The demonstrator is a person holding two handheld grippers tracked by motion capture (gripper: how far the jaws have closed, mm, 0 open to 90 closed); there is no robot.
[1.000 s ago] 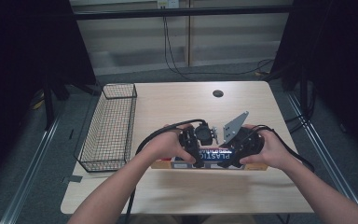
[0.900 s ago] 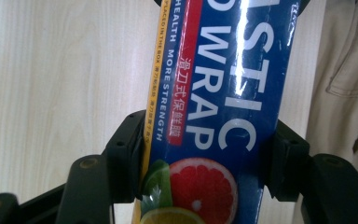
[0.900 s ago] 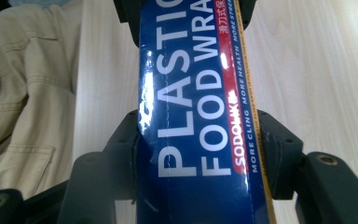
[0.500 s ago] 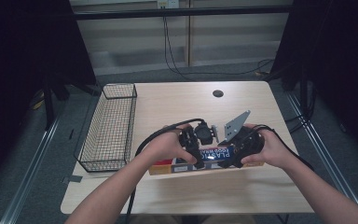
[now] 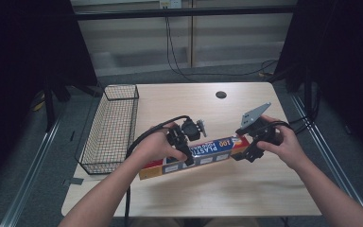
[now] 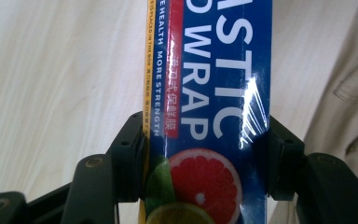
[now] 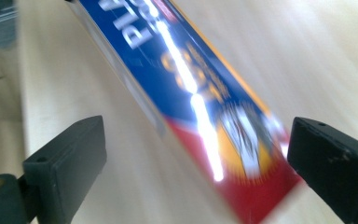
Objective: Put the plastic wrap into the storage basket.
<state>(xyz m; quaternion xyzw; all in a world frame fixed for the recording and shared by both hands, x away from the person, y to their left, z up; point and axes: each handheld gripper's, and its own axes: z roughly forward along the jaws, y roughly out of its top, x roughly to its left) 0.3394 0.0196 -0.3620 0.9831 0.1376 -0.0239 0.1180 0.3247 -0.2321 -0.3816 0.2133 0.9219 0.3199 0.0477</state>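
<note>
Jaws of left gripper (image 6: 205,154) clamped across the plastic wrap box (image 5: 196,153) near mid-length. Right gripper (image 7: 200,154) jaws apart, straddling the box's right end, not touching. Box long axis runs left-right, right end tilted up, above table (image 5: 246,194).

Pale wooden table (image 5: 264,189) on grey floor (image 5: 28,156), black curtains (image 5: 23,47) either side, cables (image 5: 179,52) down the beige back wall (image 5: 132,33)
</note>
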